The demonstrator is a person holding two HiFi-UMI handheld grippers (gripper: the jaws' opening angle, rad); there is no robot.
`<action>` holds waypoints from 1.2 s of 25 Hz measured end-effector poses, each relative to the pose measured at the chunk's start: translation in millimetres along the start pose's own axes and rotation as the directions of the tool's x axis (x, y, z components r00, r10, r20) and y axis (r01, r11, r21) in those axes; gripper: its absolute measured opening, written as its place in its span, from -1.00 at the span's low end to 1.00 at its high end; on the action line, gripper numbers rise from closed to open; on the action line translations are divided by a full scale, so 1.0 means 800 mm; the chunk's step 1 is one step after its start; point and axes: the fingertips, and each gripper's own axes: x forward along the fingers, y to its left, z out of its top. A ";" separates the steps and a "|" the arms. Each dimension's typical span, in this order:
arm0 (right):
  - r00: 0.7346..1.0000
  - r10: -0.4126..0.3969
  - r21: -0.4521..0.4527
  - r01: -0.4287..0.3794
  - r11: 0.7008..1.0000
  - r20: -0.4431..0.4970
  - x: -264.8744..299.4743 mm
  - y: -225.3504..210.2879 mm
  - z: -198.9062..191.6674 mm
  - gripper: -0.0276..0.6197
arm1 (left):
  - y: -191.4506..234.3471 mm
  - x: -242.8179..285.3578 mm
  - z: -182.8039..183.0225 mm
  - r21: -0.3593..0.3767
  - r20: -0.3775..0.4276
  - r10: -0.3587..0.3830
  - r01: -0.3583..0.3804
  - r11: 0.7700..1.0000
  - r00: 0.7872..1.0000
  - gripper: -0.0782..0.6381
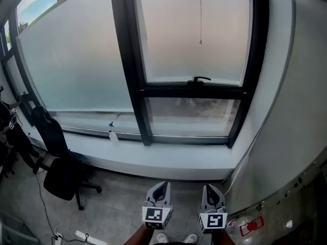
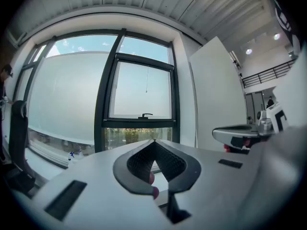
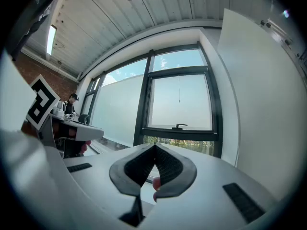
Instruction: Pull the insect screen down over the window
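Approach step, nothing gripped. Left tongs (image 1: pixel 159 187) pressed together, empty, well short of the window (image 1: pixel 130 60). The insect screen isn't visible; its pull cord (image 1: pixel 200 19) hangs in the upper pane. Right tongs (image 1: pixel 212 189) likewise closed and empty. Next: step in, spread one pair, pinch the cord end.

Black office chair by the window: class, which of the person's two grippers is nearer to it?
Left. The left gripper is to the right of the black office chair, well apart from it. The right gripper is farther right still, beyond the left one.
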 end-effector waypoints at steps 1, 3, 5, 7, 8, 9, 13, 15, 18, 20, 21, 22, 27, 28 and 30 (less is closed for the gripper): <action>1.000 0.000 -0.001 0.000 1.000 0.000 0.000 0.000 -0.001 -0.91 | -0.002 0.000 -0.003 -0.004 0.001 -0.008 0.008 1.000 1.000 -0.77; 1.000 -0.003 -0.001 0.003 1.000 0.002 0.000 0.000 -0.001 -0.91 | -0.004 0.001 -0.008 -0.006 0.003 -0.018 0.018 1.000 1.000 -0.77; 1.000 -0.006 -0.002 0.006 1.000 0.002 -0.001 -0.001 -0.002 -0.91 | -0.005 0.000 -0.011 0.002 0.001 -0.020 0.020 1.000 1.000 -0.77; 1.000 -0.010 -0.006 0.010 1.000 -0.002 -0.004 -0.002 -0.002 -0.91 | -0.007 -0.002 -0.014 0.015 0.003 -0.026 0.026 1.000 1.000 -0.77; 1.000 -0.010 -0.008 0.010 1.000 -0.002 -0.005 -0.002 -0.002 -0.91 | -0.007 -0.003 -0.013 0.020 0.001 -0.024 0.024 1.000 1.000 -0.77; 1.000 -0.011 -0.010 0.011 1.000 -0.002 -0.006 -0.003 -0.002 -0.91 | -0.008 -0.004 -0.012 0.019 -0.002 -0.020 0.020 1.000 1.000 -0.77; 1.000 -0.014 -0.012 0.014 1.000 0.006 -0.007 -0.004 0.001 -0.91 | -0.006 -0.007 -0.013 0.032 -0.013 -0.011 0.011 0.999 1.000 -0.77; 1.000 -0.014 0.000 0.014 1.000 0.015 -0.007 -0.005 0.002 -0.91 | -0.010 -0.007 -0.014 0.023 -0.016 -0.024 0.025 0.999 1.000 -0.77; 1.000 -0.014 0.009 0.014 1.000 0.020 -0.006 -0.005 0.002 -0.91 | -0.010 -0.007 -0.012 0.031 -0.020 -0.020 0.020 0.999 1.000 -0.77; 1.000 -0.017 0.010 0.017 1.000 0.017 -0.006 -0.006 0.000 -0.91 | -0.008 -0.007 -0.009 0.044 -0.022 -0.008 0.009 0.999 1.000 -0.77; 1.000 -0.022 0.011 0.021 1.000 0.015 -0.007 -0.007 -0.001 -0.91 | -0.008 -0.007 -0.010 0.040 -0.024 -0.008 0.009 0.999 1.000 -0.77; 1.000 -0.027 0.013 0.027 1.000 0.013 -0.006 -0.009 -0.002 -0.91 | -0.009 -0.006 -0.012 0.027 -0.025 -0.013 0.014 1.000 1.000 -0.77; 0.999 -0.052 0.022 0.052 0.998 0.000 -0.005 -0.019 -0.004 -0.91 | -0.010 -0.001 -0.017 0.032 -0.017 -0.021 0.021 0.999 1.000 -0.77; 0.998 -0.055 0.023 0.055 0.998 0.000 -0.005 -0.021 -0.005 -0.91 | -0.009 -0.001 -0.019 0.046 -0.021 -0.018 0.019 0.999 1.000 -0.77; 0.998 -0.057 0.032 0.057 0.998 0.000 -0.006 -0.024 -0.005 -0.91 | -0.010 0.002 -0.024 0.069 -0.028 -0.021 0.023 0.997 0.999 -0.77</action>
